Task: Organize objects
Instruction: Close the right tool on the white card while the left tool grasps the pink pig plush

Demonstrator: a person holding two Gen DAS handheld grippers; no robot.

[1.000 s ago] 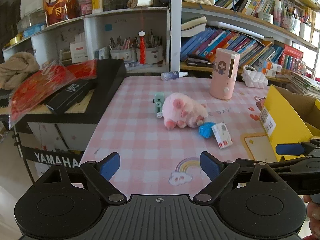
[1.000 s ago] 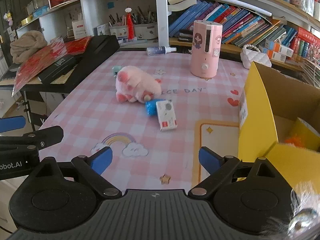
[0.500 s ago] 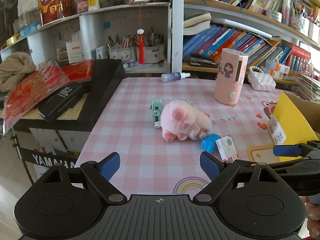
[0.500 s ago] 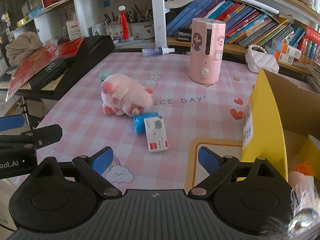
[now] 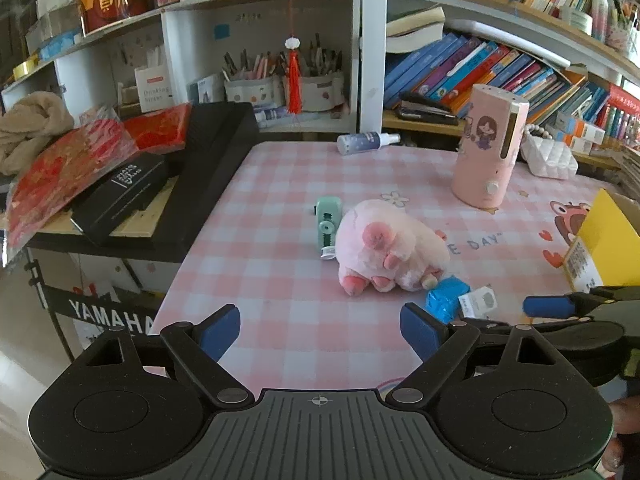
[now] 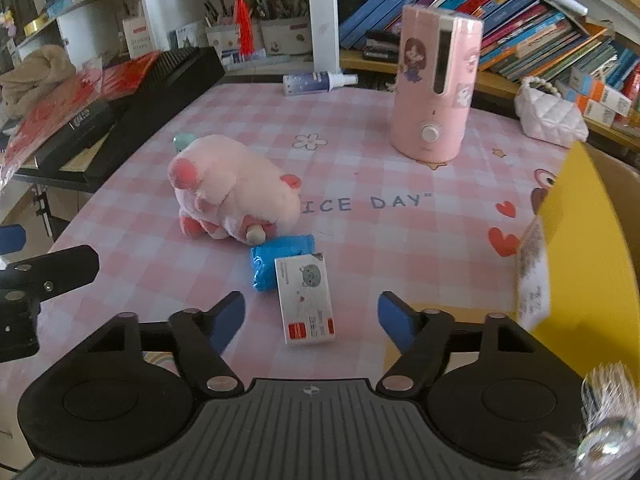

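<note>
Just ahead of the right claw [image 6: 311, 316], its jaws just narrowed but empty, white card box [image 6: 306, 300] lies flat on surface [image 6: 360, 160] touching blue packet [image 6: 280, 250]; straddle the box's long edges, lower squarely, avoid packet.

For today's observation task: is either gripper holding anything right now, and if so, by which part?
Nothing is held. The left gripper is open over bare tablecloth; the right gripper, jaws just closing, frames the white card box without touching it.

We've got our black left gripper [image 5: 320, 326] spread wide, our black right gripper [image 6: 311, 314] just narrowing, both empty.
</note>
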